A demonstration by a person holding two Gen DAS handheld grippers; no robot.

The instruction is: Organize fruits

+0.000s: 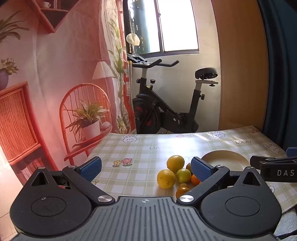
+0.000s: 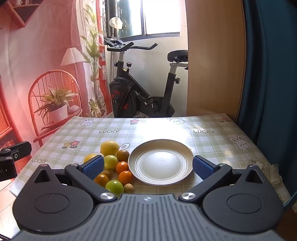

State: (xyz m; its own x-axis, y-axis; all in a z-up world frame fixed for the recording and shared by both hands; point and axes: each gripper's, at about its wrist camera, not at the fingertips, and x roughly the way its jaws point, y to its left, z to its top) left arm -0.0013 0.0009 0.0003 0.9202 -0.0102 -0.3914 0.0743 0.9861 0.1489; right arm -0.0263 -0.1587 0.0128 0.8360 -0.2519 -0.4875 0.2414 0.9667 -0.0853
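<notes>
- Centrally, a cluster of fruits (image 2: 113,166) lies on the table, bunched together just left of a plate (image 2: 161,162) as the right wrist camera sees it.
- At the far end of the cluster sits a large yellow lemon (image 2: 109,148); beside it is a brownish round fruit (image 2: 122,155), and a second lemon (image 1: 165,178) lies on the cluster's left side.
- Nearer the camera are a yellow-green fruit (image 2: 111,162), two small oranges (image 2: 122,167) one behind the other, a green lime (image 2: 114,186) and a small tan fruit (image 2: 128,187).
- The fruits touch or nearly touch one another; the oranges sit just beside the plate's rim.
- The plate is pale, round and shallow, and holds nothing.
- The right gripper (image 2: 148,167) hovers low over the table with its jaws spread wide, the plate between them, gripping nothing. Its blue fingers (image 2: 93,169) touch no fruit that can be seen.
- The left gripper (image 1: 146,168) is likewise wide open and empty, hanging to the left of the fruit, with its right finger in front of part of the cluster.
- The table wears a green checked tablecloth (image 2: 213,140) printed with rabbits, flowers and the word LUCKY.
- Beyond the table stands a black exercise bike (image 2: 141,89) under a bright window (image 2: 159,16).
- To the left hangs a backdrop (image 2: 46,74) picturing a red chair, potted plants and a lamp.
</notes>
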